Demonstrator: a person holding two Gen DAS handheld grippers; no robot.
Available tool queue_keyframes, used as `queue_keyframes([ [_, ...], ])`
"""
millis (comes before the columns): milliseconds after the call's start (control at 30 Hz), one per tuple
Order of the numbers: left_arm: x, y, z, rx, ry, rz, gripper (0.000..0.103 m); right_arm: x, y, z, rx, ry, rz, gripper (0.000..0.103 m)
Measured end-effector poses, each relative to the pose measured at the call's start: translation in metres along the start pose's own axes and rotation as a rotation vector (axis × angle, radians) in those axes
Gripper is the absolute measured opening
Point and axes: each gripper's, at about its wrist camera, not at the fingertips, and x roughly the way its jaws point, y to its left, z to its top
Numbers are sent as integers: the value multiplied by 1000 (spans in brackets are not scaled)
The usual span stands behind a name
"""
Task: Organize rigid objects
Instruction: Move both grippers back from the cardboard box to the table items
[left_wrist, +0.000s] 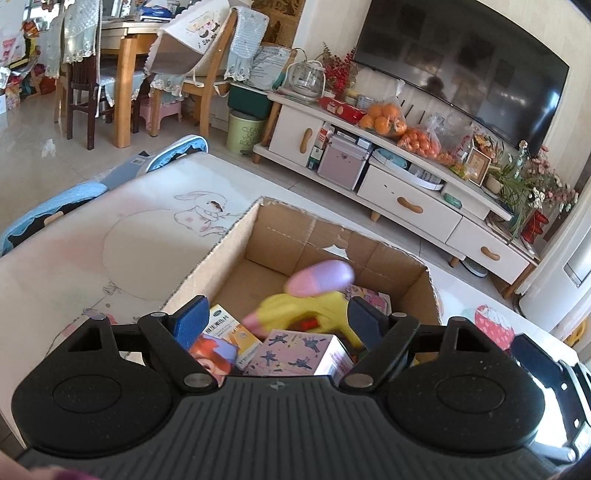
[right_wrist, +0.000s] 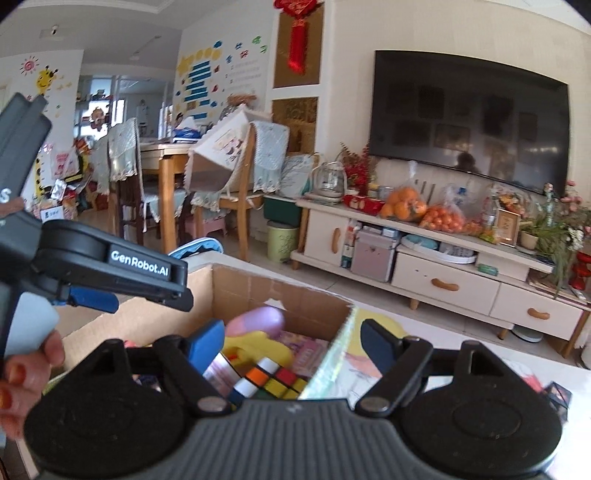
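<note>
Left wrist view: The left gripper (left_wrist: 279, 314) is positioned over one open cardboard box (left_wrist: 391, 258) with corrugated brown walls and ragged cut edges. Its two fingers, each faced with a flat blue pad, are spread wide and grip nothing. The box stands on a tabletop (left_wrist: 110, 236) covered with a smooth pale cloth bearing a rabbit print. Inside the box: one yellow plastic toy (left_wrist: 314, 310) of moulded, rounded shape, blurred, carrying a smooth pink-and-lilac oval part at its top; one pink rectangular carton (left_wrist: 295, 350) printed with dark star-like figures; one small yellow-and-white carton (left_wrist: 232, 328); one flat item printed with an orange cartoon figure (left_wrist: 214, 350). The toy lies between the finger pads in this view without touching them.

Right wrist view: The right gripper (right_wrist: 295, 343) is aimed at the right-hand wall of the same box. Its two fingers are spread apart and hold nothing. One multicoloured puzzle cube (right_wrist: 273, 380), glossy with square tiles, lies in the box just below the left finger, beside the yellow toy. The left gripper, black matte plastic, enters at frame left, held by a hand (right_wrist: 26, 373) with painted nails.
</note>
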Motion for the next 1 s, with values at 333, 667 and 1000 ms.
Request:
queue_keyframes([
  [333, 0, -6, -4, 64, 3, -27, 103, -19, -18, -26, 33, -4, -68, 84],
  [667, 0, -10, -9, 132, 14, -53, 103, -31, -40, -47, 94, 2, -118, 92],
  [1000, -1, -24, -18, 233, 27, -97, 103, -45, -74, -70, 148, 14, -187, 98],
])
